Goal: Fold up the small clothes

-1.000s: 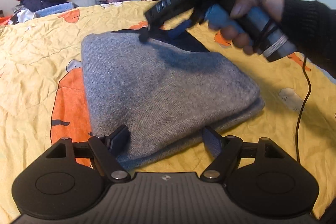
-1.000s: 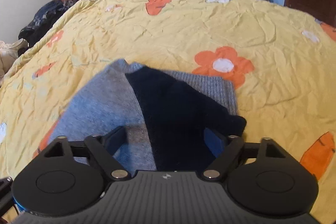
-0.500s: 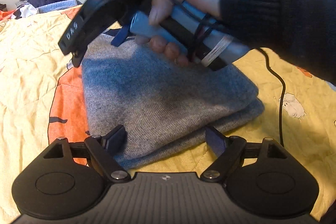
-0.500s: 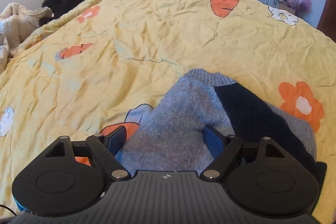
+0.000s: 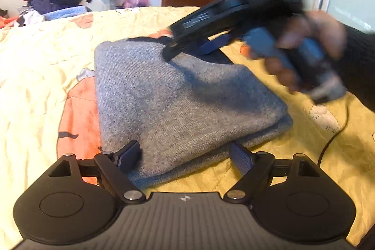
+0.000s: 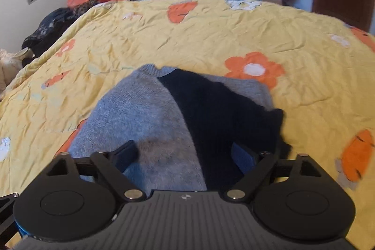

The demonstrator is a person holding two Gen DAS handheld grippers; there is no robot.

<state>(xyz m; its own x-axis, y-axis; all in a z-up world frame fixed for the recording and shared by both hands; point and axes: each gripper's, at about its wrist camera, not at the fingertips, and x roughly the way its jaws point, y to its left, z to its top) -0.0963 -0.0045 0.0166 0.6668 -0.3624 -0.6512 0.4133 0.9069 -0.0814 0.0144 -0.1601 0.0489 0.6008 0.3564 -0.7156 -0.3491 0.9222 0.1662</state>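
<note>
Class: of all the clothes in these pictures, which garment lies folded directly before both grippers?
The grey sweater, folded flat on the yellow quilt; the rest are heaped beyond the bed.

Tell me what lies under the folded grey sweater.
The grey sweater rests on the yellow quilt, covering part of an orange print. A dark navy part shows at its far end. Anything folded inside is hidden.

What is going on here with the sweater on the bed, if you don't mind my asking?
A person is folding a grey sweater on a yellow quilt, with a tool in each hand. The sweater already lies folded into a compact stack, with a dark navy part showing at its far end. The left tool sits open at the near edge, and the right tool hovers open over the far end. Neither is gripping cloth.
</note>
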